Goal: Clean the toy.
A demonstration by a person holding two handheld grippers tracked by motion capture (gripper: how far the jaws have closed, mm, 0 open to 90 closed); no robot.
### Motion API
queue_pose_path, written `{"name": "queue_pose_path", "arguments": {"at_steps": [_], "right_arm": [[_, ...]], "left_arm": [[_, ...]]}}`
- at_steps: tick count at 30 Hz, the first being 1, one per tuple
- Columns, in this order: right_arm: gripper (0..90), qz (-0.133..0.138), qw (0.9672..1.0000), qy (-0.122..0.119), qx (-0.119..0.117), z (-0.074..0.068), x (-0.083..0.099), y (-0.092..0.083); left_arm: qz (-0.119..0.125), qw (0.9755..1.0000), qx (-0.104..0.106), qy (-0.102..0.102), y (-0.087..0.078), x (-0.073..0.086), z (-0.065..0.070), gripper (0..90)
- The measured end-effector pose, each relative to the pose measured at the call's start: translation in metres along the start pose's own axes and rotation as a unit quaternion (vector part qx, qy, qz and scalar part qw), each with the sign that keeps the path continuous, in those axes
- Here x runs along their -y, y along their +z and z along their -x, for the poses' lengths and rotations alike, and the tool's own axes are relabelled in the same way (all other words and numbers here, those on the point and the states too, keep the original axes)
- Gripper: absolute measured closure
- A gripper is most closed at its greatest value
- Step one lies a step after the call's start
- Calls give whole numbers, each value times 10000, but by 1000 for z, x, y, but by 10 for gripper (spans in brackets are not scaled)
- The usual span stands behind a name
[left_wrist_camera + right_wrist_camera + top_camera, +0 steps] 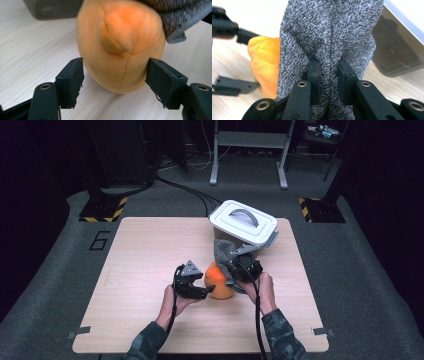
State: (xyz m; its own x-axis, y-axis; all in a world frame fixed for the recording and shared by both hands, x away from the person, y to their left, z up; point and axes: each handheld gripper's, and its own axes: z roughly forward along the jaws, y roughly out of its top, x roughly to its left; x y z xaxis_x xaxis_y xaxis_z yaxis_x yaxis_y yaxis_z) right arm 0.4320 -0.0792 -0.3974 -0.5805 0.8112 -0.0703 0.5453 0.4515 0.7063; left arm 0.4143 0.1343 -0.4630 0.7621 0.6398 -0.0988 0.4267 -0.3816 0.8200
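An orange plush thing [219, 282] stands on the wooden table [150, 250], with a grey knitted cloth [223, 251] draped over its far side. My left gripper [207, 291] is open, its two pads on either side of the orange thing [120, 45] close to its lower flanks without squeezing it. The cloth [175, 17] hangs over its upper right in the left gripper view. My right gripper [329, 72] is shut on a bunched fold of the grey cloth [329, 30], held up beside the orange thing [265, 57].
A dark bin with a white handled lid [243, 221] sits just behind the two grippers, near the table's far edge. Its dark wall [397, 55] is close on the right in the right gripper view. Bare tabletop lies to the left and front.
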Motion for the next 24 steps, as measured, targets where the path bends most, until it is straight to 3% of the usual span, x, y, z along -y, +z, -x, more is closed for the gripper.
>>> {"name": "queue_pose_path", "arguments": {"at_steps": [5,8,13,15,17,21,23,24], "right_arm": [[745,-7,10000,11,77,1,1,-1],[745,33,9999,100,57,3,1,-3],[744,157,9998,95,3,5,-3,-14],[743,294,9994,105,-161,3,-8,-20],[743,308,9992,131,-239,1,-10,-23],[742,409,9975,-81,-573,-16,-20,-26],[742,286,9972,-101,-682,-25,-22,-21],[743,201,9975,-223,-644,-29,-21,-17]], "left_arm": [[185,9998,-31,62,4,2,5,611],[301,9995,-22,88,4,2,6,705],[200,9988,-50,444,-4,-7,6,754],[16,9968,-150,788,-11,-15,8,757],[0,9959,-215,874,-12,-16,9,758],[-33,9961,-173,866,-10,-14,8,762],[27,9964,-197,827,-8,-13,10,766],[-34,9962,-184,853,-7,-13,11,769]]}}
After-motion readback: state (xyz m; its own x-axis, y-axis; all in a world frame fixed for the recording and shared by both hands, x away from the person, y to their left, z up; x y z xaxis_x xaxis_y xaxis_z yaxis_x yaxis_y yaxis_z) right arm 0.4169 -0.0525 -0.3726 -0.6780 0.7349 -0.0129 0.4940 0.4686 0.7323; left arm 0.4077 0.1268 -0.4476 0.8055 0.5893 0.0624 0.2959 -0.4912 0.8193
